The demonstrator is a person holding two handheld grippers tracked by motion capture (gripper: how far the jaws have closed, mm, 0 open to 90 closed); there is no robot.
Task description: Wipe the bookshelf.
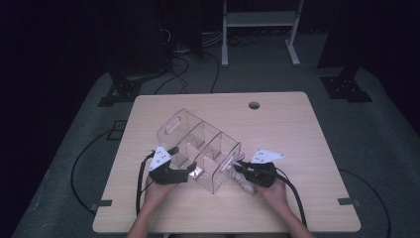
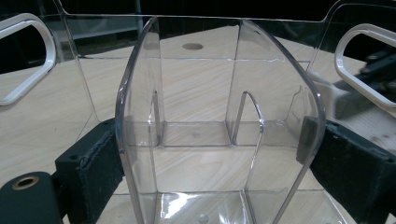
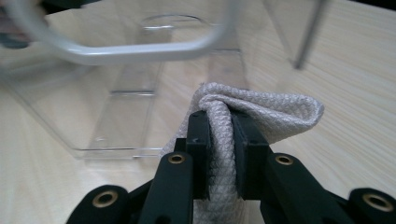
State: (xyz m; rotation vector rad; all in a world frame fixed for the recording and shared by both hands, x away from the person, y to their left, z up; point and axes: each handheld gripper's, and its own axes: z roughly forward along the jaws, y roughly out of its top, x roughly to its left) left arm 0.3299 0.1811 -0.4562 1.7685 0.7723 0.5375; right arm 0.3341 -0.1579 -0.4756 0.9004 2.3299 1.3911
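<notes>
High view: a clear organiser [image 1: 198,148] lies near the middle of the wooden surface [image 1: 297,129], its long axis running from 10 o'clock to 4 o'clock, with a claw at each near corner.
Left claw: the left claw [image 1: 185,171] sits at the organiser's 7 o'clock corner; in the left gripper view its black pads [image 2: 100,161] stand on either side of a clear curved divider [image 2: 140,140]. They look pressed on it, so I judge it clamped and bracing the organiser.
Right claw: the right claw [image 1: 241,170] is closed on a folded grey waffle-weave cloth [image 3: 261,116], pinched between its two jaws with the fold sticking out ahead.
Cloth position: the cloth [image 1: 244,184] is at the organiser's 4 o'clock end, just beside the white-rimmed handle cut-out [image 3: 140,46].
Key relation: from the right claw the organiser's end wall lies straight ahead at 12 o'clock, just beside the cloth's leading fold; whether they touch cannot be told. The right hand [image 1: 275,191] is the nearer to that end.
Judged step: wiping the organiser with the cloth while the left claw steadies it.
Edges and room: open surface lies toward 3 o'clock and 12 o'clock; the near edge at 6 o'clock is close behind both hands.
Risk: a hard push along the long axis could slide the organiser if the left hold is light.
</notes>
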